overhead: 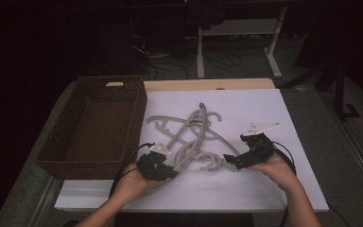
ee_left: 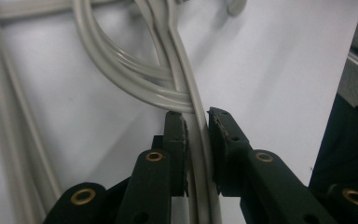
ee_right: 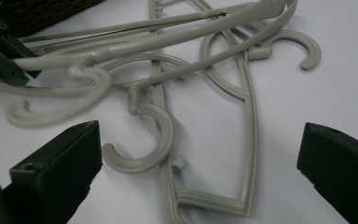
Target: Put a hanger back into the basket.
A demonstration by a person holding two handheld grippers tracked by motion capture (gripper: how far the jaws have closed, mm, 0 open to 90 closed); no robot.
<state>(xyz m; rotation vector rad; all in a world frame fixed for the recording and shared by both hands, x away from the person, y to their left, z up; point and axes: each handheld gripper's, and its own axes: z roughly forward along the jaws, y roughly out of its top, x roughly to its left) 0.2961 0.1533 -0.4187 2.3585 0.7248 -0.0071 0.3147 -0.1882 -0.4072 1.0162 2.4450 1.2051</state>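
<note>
The left claw [ee_left: 197, 140] is closed on one bar of a pale grey plastic clothes hanger [ee_left: 186, 88], jaws pinching it from both sides. Just ahead of the jaws that bar crosses under other curved arms, so I'd judge the pull should go slowly, lifting along the bar to slip it free of the tangle of grey hangers [overhead: 191, 135]. The right claw [overhead: 234, 160], near it on the white tabletop [overhead: 264, 189], gapes wide and empty before a hanger hook [ee_right: 147, 144]. I count perhaps four hangers, uncertainly, and one brown woven basket [overhead: 94, 127] beside the left claw
</note>
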